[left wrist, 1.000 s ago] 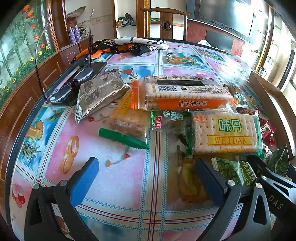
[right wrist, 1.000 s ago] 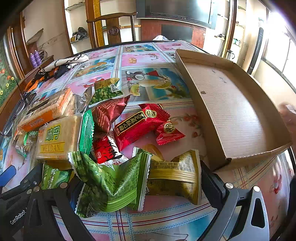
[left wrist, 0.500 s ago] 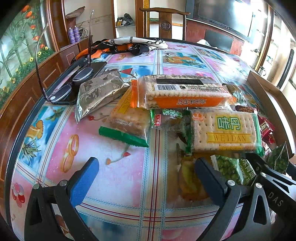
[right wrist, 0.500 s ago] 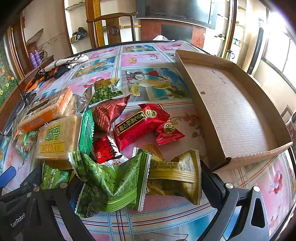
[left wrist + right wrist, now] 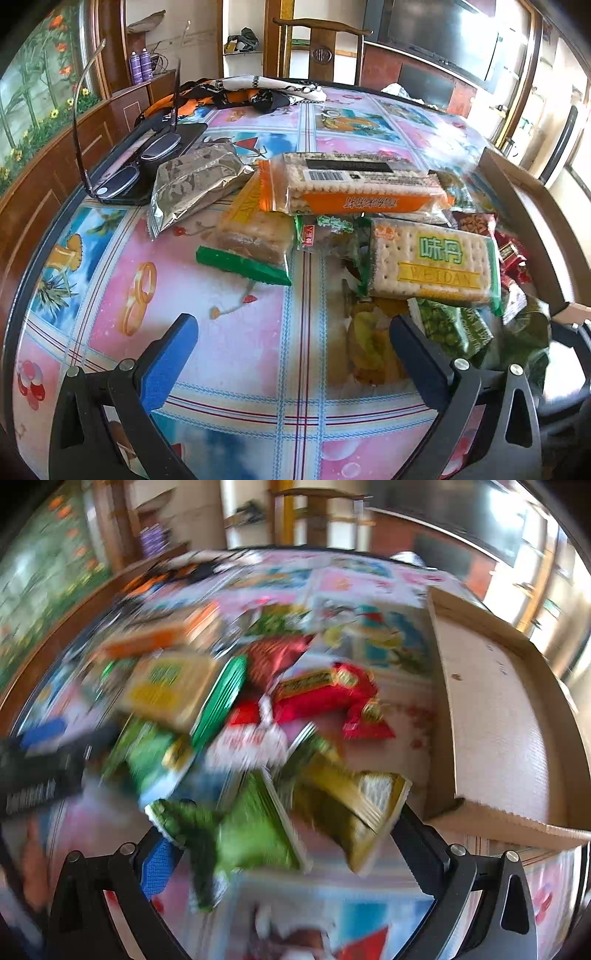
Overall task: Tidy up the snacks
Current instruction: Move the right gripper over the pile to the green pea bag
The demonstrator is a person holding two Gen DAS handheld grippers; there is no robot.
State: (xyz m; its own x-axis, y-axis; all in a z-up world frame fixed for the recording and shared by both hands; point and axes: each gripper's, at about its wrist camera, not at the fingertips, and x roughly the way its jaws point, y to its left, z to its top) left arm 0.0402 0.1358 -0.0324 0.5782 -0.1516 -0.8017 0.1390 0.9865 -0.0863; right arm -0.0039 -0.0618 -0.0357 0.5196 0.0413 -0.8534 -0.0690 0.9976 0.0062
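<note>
The snacks lie heaped on the round table under a pink-and-blue patterned plastic cloth; every position below is given relative to the shallow, empty brown cardboard tray, the probable destination since nothing lies in it.

The right gripper has its jaws spread wide around two packets just beside the tray's near corner: a crumpled green foil packet and an olive-gold foil packet; both appear to sit between the fingers, but heavy motion blur prevents confirming whether the pads touch them, so no grasp is claimed; the wide span suits taking both at once.

The left gripper is released and empty, fingers spread over bare cloth, well apart from the tray, with the pile between them.

Farther from the tray: the green-edged WEIDAN cracker pack; beyond it the orange-wrapped cracker pack, resting across other packets; then a silver foil pouch; a pair of folded spectacles lies farthest away.
</note>
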